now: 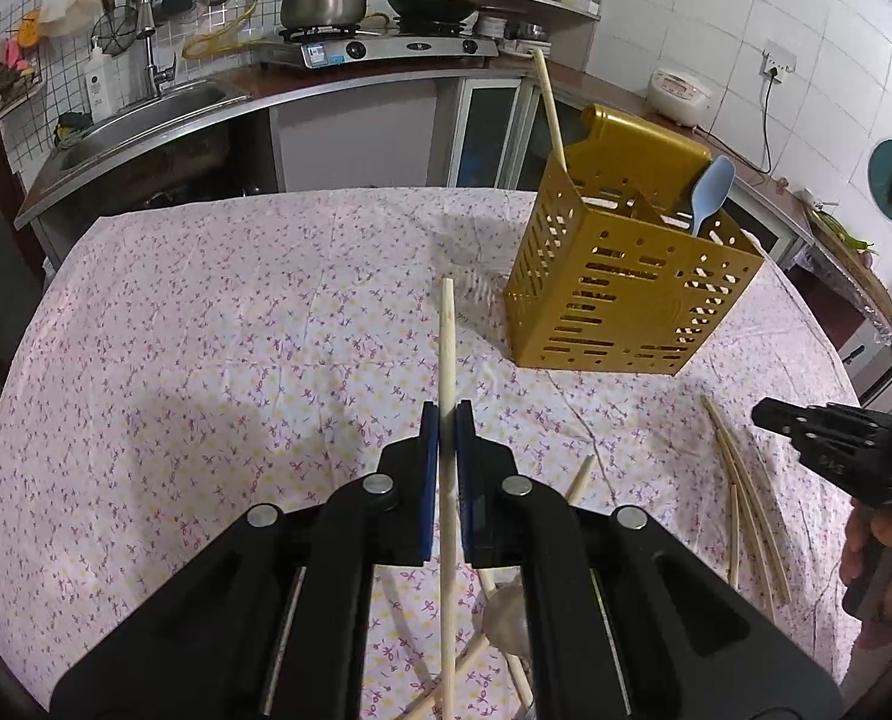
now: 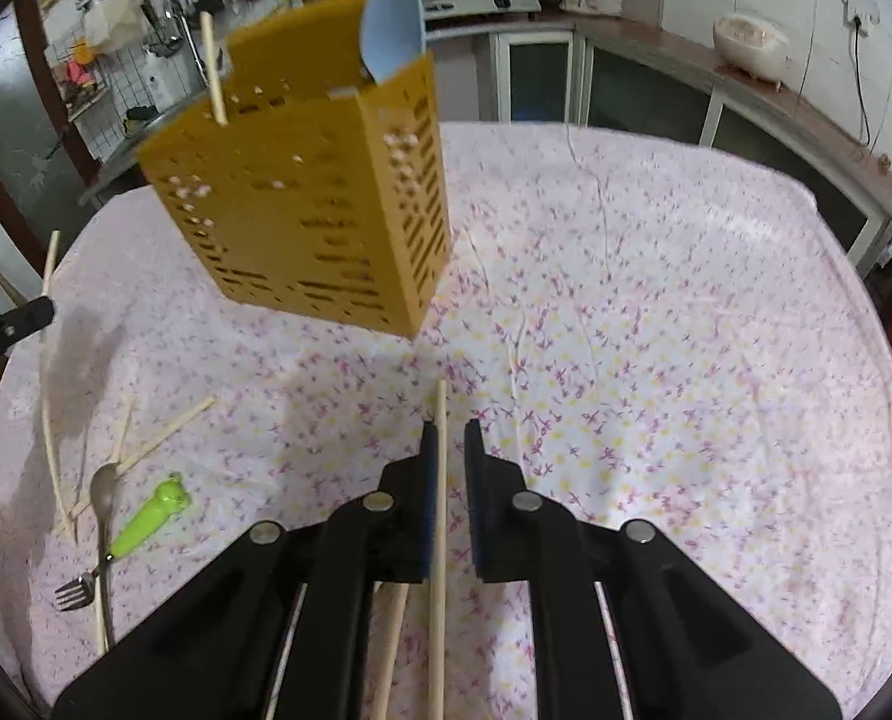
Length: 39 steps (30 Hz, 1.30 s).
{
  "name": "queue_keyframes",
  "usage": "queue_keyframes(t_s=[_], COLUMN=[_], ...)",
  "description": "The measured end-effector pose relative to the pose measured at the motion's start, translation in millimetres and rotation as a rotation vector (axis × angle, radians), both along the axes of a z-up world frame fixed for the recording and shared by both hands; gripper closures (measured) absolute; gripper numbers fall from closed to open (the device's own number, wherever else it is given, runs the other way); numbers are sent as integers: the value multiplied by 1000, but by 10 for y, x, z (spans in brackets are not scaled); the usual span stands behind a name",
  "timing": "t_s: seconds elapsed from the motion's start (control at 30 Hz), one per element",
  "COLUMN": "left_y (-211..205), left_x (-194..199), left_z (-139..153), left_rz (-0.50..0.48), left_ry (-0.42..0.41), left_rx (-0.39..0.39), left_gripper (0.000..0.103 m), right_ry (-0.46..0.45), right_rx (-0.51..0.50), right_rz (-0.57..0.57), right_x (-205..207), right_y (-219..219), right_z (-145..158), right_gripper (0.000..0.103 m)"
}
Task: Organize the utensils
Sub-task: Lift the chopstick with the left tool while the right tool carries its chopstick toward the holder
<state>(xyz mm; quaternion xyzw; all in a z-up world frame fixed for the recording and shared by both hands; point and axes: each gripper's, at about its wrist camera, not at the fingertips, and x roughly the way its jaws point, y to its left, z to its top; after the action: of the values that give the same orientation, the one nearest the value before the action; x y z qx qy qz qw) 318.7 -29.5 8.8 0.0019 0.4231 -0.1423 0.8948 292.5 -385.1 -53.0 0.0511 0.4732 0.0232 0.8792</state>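
A yellow slotted utensil holder (image 1: 625,276) stands on the floral tablecloth, holding a blue spoon (image 1: 709,192) and one chopstick (image 1: 550,114); it also shows in the right wrist view (image 2: 302,204). My left gripper (image 1: 447,420) is shut on a wooden chopstick (image 1: 447,348), held above the cloth, pointing forward. My right gripper (image 2: 451,438) is slightly open around another chopstick (image 2: 440,480) that lies against its left pad; it shows at the right edge of the left wrist view (image 1: 805,426).
Loose chopsticks (image 1: 745,510) lie at the right of the cloth. A metal spoon (image 2: 102,510), a green-handled fork (image 2: 140,525) and more chopsticks (image 2: 164,432) lie at the left. Kitchen counter, sink and stove (image 1: 374,51) stand behind the table.
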Motion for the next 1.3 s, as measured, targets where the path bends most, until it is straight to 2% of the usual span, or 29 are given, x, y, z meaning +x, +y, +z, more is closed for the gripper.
queue_keyframes(t_s=[0.2, 0.23, 0.27, 0.3, 0.33, 0.43, 0.53, 0.57, 0.6, 0.73, 0.9, 1.07, 1.3], left_y=[-13, -15, -15, -16, -18, -35, -39, -36, -35, -35, -30, -97, -173], left_x=[43, 56, 70, 77, 84, 100, 124, 131, 138, 149, 89, -70, -163], left_z=[-65, -78, -96, -108, -118, -128, -142, -144, -149, -146, -56, 147, 375], left_rz=[-5, -5, -4, -4, -4, -11, -11, -10, -9, -8, -10, -33, -32], left_ry=[10, 14, 20, 24, 26, 32, 42, 44, 46, 48, 20, -76, -155], left_rx=[1, 0, -1, 0, 0, 2, 0, 1, 1, 0, -15, -12, -18], left_gripper=[98, 98, 98, 98, 98, 98, 98, 98, 98, 98, 99, 98, 99], right_ry=[43, 50, 57, 61, 62, 82, 123, 124, 128, 128, 9, -167, -371], right_rx=[6, 2, -8, -18, -34, -60, -82, -91, -88, -62, -33, -4, -25], right_rz=[0, 2, 4, 6, 6, 11, 13, 14, 9, 6, 0, 6, -13], right_x=[169, 198, 227, 238, 257, 307, 351, 353, 358, 304, 58, -244, -414], right_y=[56, 71, 89, 88, 106, 146, 173, 180, 175, 114, 65, 72, 51], right_z=[-132, -149, -164, -174, -182, -227, -308, -299, -285, -204, 111, 498, 974], right_gripper=[92, 89, 83, 66, 56, 58, 66, 73, 95, 97, 97, 97, 97])
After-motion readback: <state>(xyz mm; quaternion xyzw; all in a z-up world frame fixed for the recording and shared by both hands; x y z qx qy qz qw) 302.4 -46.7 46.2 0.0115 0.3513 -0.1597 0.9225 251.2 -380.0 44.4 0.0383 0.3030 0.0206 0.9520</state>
